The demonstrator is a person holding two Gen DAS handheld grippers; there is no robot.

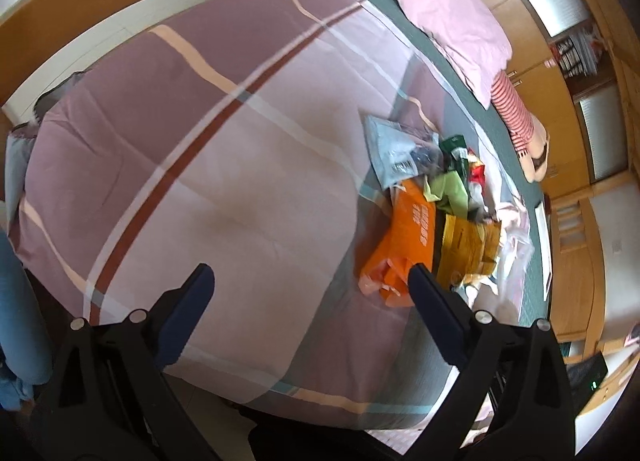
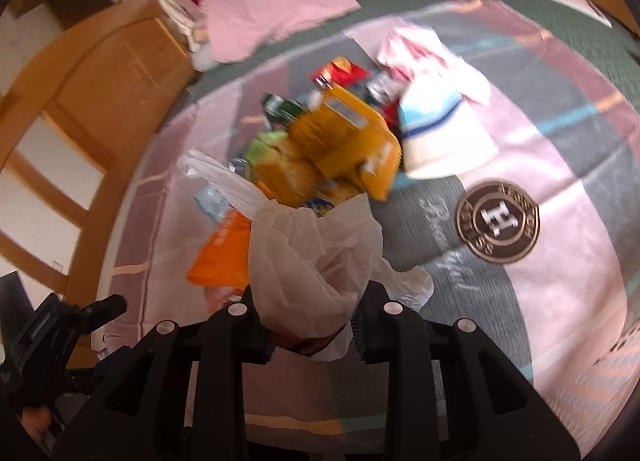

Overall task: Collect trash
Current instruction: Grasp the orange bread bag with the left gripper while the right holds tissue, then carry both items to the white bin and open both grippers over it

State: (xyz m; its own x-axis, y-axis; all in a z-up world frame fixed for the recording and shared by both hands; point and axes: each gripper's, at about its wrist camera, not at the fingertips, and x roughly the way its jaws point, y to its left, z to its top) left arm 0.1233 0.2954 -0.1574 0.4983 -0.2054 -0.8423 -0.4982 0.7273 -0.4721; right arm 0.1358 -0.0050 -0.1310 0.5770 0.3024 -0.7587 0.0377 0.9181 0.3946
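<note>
Trash [image 1: 436,205] lies in a loose pile on the bed [image 1: 224,149], on the striped quilt toward the side nearest the pink pillow [image 1: 456,25]. In the left wrist view the pile shows an orange bag [image 1: 404,237], a yellow packet [image 1: 468,249], a grey mailer [image 1: 390,149], green wrappers and some clear plastic. The right wrist view adds a white-and-blue paper cup [image 2: 440,133] and a crumpled pink-and-white wrapper [image 2: 424,49] lying just beside the heap.

The right tool [image 2: 308,325] has its jaws closed in on a thin white plastic bag [image 2: 312,257], which bunches up between them and stands over the near edge of the pile. Whether anything is already inside that bag cannot be told; its mouth is hidden in the folds. The left tool [image 1: 312,281] is spread wide and holds nothing, hovering above the quilt with its right finger near the orange bag.

By my reading, the collecting has barely begun: the bag is in hand, yet nearly all the pieces appear uncollected on the bed. What remains is to open the bag and move each piece into it, the scattered cup and wrapper included.
</note>
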